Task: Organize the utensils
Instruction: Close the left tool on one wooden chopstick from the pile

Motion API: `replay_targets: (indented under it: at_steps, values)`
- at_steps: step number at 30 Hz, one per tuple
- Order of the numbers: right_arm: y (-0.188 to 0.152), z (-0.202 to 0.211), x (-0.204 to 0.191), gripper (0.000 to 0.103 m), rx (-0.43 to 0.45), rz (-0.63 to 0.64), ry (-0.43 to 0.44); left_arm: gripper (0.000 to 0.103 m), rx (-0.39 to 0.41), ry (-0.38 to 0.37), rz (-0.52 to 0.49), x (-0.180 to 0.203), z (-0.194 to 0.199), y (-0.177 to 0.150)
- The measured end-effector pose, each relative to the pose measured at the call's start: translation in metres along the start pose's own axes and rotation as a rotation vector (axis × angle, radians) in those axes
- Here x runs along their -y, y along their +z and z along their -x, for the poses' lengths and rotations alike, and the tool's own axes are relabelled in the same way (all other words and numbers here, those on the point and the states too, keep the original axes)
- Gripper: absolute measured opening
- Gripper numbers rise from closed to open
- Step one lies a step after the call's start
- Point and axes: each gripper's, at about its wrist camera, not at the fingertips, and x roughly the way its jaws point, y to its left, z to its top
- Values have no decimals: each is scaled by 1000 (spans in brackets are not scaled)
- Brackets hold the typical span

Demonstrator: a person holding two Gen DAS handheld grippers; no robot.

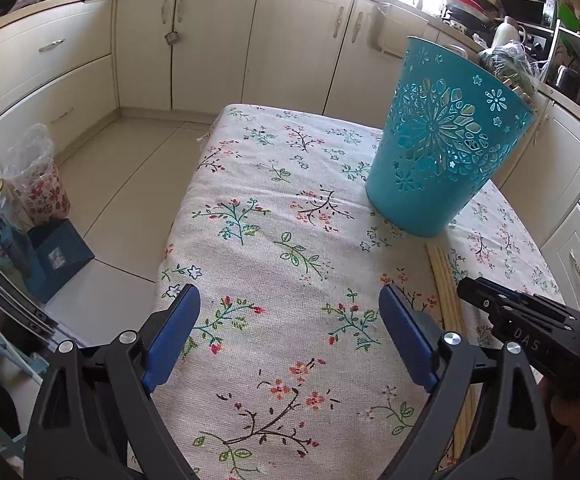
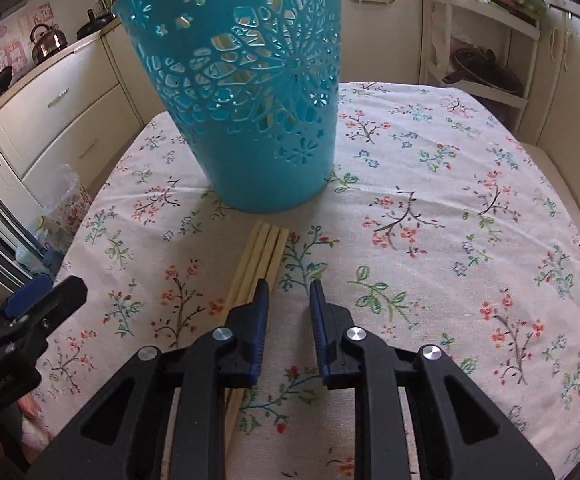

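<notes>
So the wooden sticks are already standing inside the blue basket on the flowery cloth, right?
Not quite. The sticks are not in the blue basket; they lie flat on the flowery cloth just in front of it, beside the right gripper. The right wrist view shows this.

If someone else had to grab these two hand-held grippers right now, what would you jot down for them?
Left gripper: fingers wide apart, nothing between them, hovering over the floral tablecloth.
Right gripper: fingers narrowed but not touching, nothing gripped; its left finger sits over the bundle of pale wooden chopsticks.
Things: the chopsticks lie flat on the cloth, their far ends just short of the upright turquoise plastic basket with flower cut-outs.
Done: nothing picked up yet.
Left: grip the chopsticks, lift them, and probably stand them in the basket.
</notes>
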Motion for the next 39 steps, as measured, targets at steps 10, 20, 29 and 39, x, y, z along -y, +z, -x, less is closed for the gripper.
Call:
replay_targets:
  at_steps: [10, 20, 29, 39]
  values:
    - [5, 0, -4, 20, -4, 1, 41, 87, -9, 5, -9, 2, -2, -1]
    - [5, -8, -10, 10, -40, 165, -20, 87, -16, -11, -24, 6, -3, -1]
    - [0, 2, 46, 8, -67, 0, 94, 87, -80, -57, -158, 70, -23, 14]
    - [1, 3, 49, 8, -70, -42, 143, 83, -164, 53, -227, 103, -59, 14]
